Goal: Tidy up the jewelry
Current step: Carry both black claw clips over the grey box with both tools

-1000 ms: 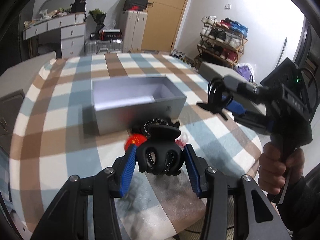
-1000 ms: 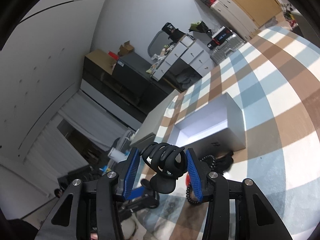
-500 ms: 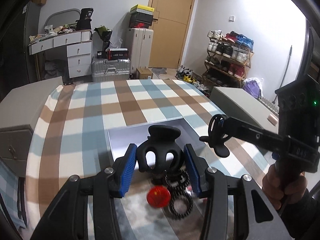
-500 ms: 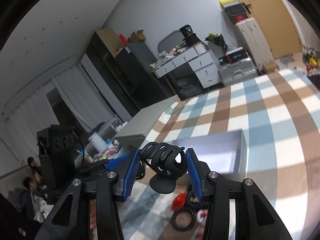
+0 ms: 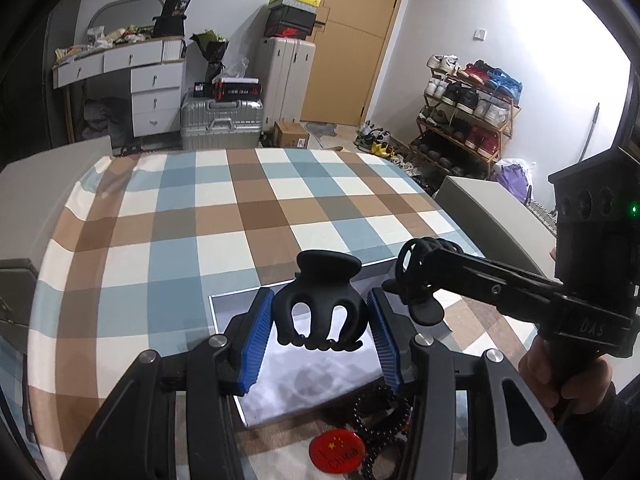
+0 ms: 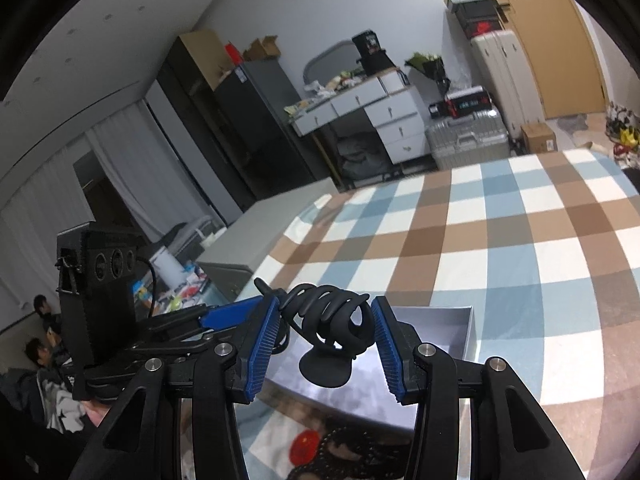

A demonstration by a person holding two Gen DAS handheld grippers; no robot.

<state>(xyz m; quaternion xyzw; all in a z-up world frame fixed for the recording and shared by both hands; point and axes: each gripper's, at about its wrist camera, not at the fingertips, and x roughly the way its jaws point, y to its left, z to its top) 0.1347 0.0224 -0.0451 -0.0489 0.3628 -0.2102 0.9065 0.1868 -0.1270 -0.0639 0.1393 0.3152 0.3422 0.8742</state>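
Two clips now over box, carried up from cloth: left gripper grasps clip; right gripper grasps second clip. Drop probably next; beads, lower frame, remain outside.

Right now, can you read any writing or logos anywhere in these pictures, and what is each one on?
"DAS": raised letters on the right gripper, on its black body near the handle.
"China": on the round red badge, under yellow stars; a letter before it is not clear.
Boxes on the silver suitcase: white print, too blurred to read.
Black shoebox on the white suitcase: red logo, no legible words.
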